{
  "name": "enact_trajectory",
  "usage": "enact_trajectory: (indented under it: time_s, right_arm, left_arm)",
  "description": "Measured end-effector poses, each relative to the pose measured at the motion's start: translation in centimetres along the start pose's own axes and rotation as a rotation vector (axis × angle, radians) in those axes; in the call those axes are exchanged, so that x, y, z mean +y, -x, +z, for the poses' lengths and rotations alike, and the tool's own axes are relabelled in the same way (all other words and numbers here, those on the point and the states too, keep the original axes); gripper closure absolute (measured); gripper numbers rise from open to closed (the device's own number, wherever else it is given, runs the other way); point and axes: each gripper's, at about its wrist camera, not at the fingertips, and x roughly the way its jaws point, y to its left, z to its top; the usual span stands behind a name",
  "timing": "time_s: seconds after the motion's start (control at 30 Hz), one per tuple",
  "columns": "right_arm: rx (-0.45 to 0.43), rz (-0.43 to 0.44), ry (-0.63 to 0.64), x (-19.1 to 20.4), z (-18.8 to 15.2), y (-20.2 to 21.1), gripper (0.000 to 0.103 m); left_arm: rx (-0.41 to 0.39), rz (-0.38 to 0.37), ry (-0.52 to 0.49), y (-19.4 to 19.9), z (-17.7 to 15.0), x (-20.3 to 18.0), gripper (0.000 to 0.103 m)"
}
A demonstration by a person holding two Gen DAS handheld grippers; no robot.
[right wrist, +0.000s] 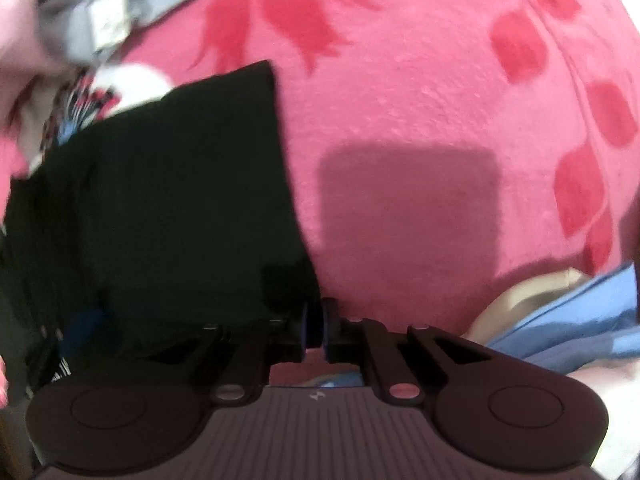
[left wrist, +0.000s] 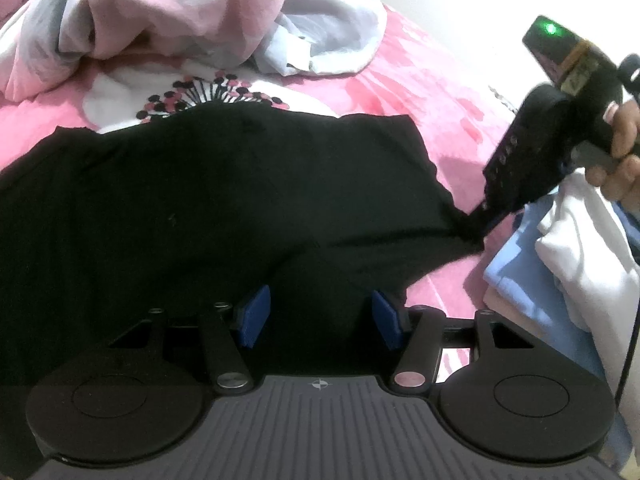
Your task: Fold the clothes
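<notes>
A black garment point(left wrist: 208, 200) lies spread on the pink floral bedspread point(left wrist: 440, 92). My left gripper point(left wrist: 320, 318) hovers over its near edge, open, with its blue pads point(left wrist: 254, 316) wide apart and black cloth showing between them. In the left wrist view, a hand holds my right gripper point(left wrist: 482, 216) at the right, its tip pinching the garment's right corner and pulling it into a point. In the right wrist view my right gripper point(right wrist: 315, 328) is shut, its pads pressed together on the edge of the black garment point(right wrist: 160, 208), which fills the left half.
A heap of pink, grey and white clothes point(left wrist: 180, 12) lies at the far side of the bed. A stack of folded blue and white clothes point(left wrist: 560, 264) sits at the right, also showing as blue cloth point(right wrist: 580, 320). Bare bedspread point(right wrist: 420, 100) lies ahead of the right gripper.
</notes>
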Motion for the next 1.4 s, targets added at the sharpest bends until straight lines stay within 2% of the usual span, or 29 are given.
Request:
enact_trajectory:
  time_s: [0.03, 0.07, 0.13, 0.17, 0.2, 0.27, 0.37, 0.43, 0.47, 0.5, 0.53, 0.63, 0.67, 0.7, 0.8, 0.93, 1.0, 1.07, 1.1, 1.17, 1.3, 1.33, 1.4]
  right_arm:
    - [-0.030, -0.021, 0.011, 0.2, -0.1, 0.7, 0.086]
    - [-0.070, -0.057, 0.033, 0.6, -0.2, 1.4, 0.083]
    - [-0.194, -0.196, 0.131, 2.0, -0.9, 3.5, 0.082]
    - [-0.266, -0.236, 0.197, 3.0, -1.3, 4.4, 0.082]
    - [-0.323, -0.226, 0.260, 4.1, -1.7, 5.1, 0.082]
    - [-0.377, -0.116, 0.370, 6.3, -1.8, 5.5, 0.082]
    - [-0.395, 0.013, 0.489, 8.8, -1.2, 4.3, 0.083]
    - [-0.409, 0.028, 0.505, 8.4, -0.5, 2.8, 0.085]
    - [-0.418, 0.005, 0.497, 8.0, 0.1, 2.2, 0.085]
    - [-0.431, -0.088, 0.454, 7.1, 0.9, 1.7, 0.087]
    - [-0.448, -0.160, 0.404, 5.9, 1.7, 1.4, 0.100]
    - [-0.538, -0.237, 0.240, 3.6, 2.3, 3.4, 0.099]
    - [-0.572, -0.234, 0.266, 4.0, 1.9, 4.2, 0.099]
    - [-0.597, -0.209, 0.309, 4.8, 1.4, 4.7, 0.099]
    - [-0.599, 0.004, 0.550, 9.2, -0.5, 4.9, 0.098]
    - [-0.511, 0.104, 0.827, 15.2, -1.0, 1.0, 0.100]
    - [-0.566, 0.025, 0.723, 14.7, 1.4, -0.2, 0.103]
    - [-0.633, 0.031, 0.526, 12.8, 4.0, 0.8, 0.102]
    - [-0.672, 0.015, 0.481, 12.3, 4.2, 1.8, 0.100]
    - [-0.707, 0.052, 0.543, 12.5, 3.3, 3.3, 0.100]
    - [-0.546, 0.234, 0.814, 15.8, 0.5, 2.2, 0.099]
    - [-0.508, 0.259, 0.862, 16.8, 0.3, 1.3, 0.099]
    - [-0.492, 0.251, 0.888, 18.5, 1.1, -1.1, 0.102]
  left_arm:
    - [0.001, 0.000, -0.003, 0.0, 0.0, 0.0, 0.046]
    - [0.000, 0.002, -0.003, 0.0, 0.0, -0.1, 0.045]
    - [-0.001, 0.005, -0.003, -0.1, -0.1, -0.2, 0.045]
    - [-0.002, 0.007, -0.003, -0.1, -0.2, -0.2, 0.044]
    - [-0.003, 0.008, -0.003, -0.1, -0.2, -0.3, 0.044]
    - [-0.005, 0.012, -0.004, -0.1, -0.3, -0.4, 0.042]
    - [-0.005, 0.021, -0.022, 0.0, -0.5, -0.6, 0.041]
    - [-0.006, 0.019, -0.015, 0.2, -0.8, -0.5, 0.040]
    - [-0.007, 0.018, -0.008, 0.3, -0.9, -0.4, 0.040]
    - [-0.009, 0.016, 0.000, 0.4, -1.1, -0.3, 0.039]
    - [-0.011, 0.012, 0.009, 0.5, -1.2, -0.2, 0.039]
    - [-0.015, -0.001, 0.042, 0.9, -1.6, 0.3, 0.039]
    - [-0.016, -0.006, 0.055, 1.1, -1.7, 0.5, 0.039]
    - [-0.015, -0.010, 0.066, 1.2, -1.7, 0.7, 0.039]
    - [-0.012, -0.016, 0.105, 1.6, -1.9, 1.2, 0.039]
    - [-0.009, -0.016, 0.124, 2.0, -2.5, 1.5, 0.039]
    - [-0.010, -0.018, 0.133, 2.2, -2.9, 1.6, 0.039]
    - [-0.013, -0.026, 0.145, 2.4, -3.2, 1.8, 0.039]
    - [-0.016, -0.031, 0.152, 2.5, -3.3, 1.9, 0.039]
    - [-0.022, -0.040, 0.165, 2.6, -3.5, 2.1, 0.039]
    - [-0.029, -0.051, 0.178, 2.6, -3.6, 2.4, 0.039]
    - [-0.028, -0.051, 0.180, 2.6, -3.7, 2.3, 0.039]
    - [-0.024, -0.049, 0.185, 2.7, -3.6, 2.4, 0.039]
